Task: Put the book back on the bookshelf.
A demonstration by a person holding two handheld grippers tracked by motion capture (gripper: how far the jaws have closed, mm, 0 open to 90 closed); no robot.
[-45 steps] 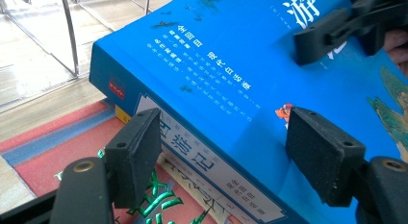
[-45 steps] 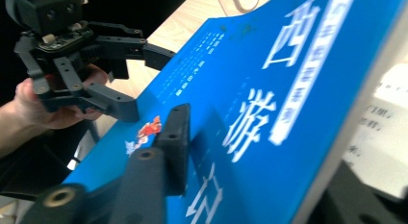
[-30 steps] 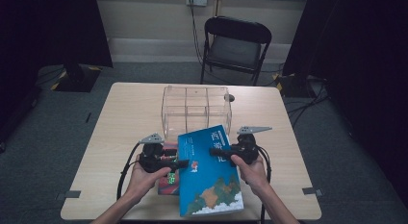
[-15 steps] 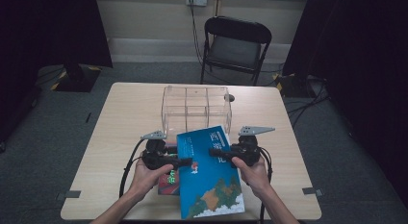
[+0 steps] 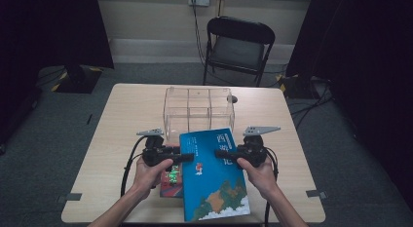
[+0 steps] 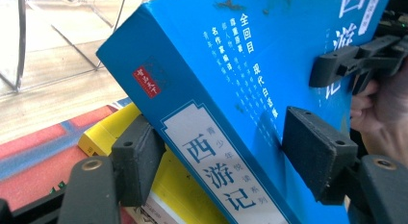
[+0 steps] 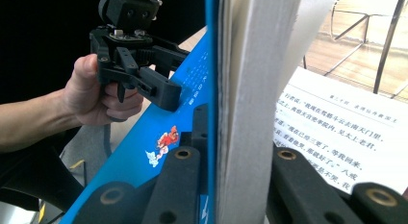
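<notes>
1. Table (image 5: 122,120): the blue book (image 5: 214,178) hangs tilted over its near edge, above a red book (image 5: 168,180).
2. Right gripper (image 5: 221,153) is clamped on few pages; they may tear.
3. Left gripper (image 5: 187,158), just closing, straddles the spine, upper pad touching, lower apart; the book could slip.

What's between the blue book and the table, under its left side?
A red book with a yellow one stacked on it, seen in the left gripper view under the blue book.

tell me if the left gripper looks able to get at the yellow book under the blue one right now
Probably not yet. The left gripper straddles the spine of the blue book, its jaws having just been closing, and that book lies tilted over the yellow book. The right gripper grips the blue book's far edge.
</notes>
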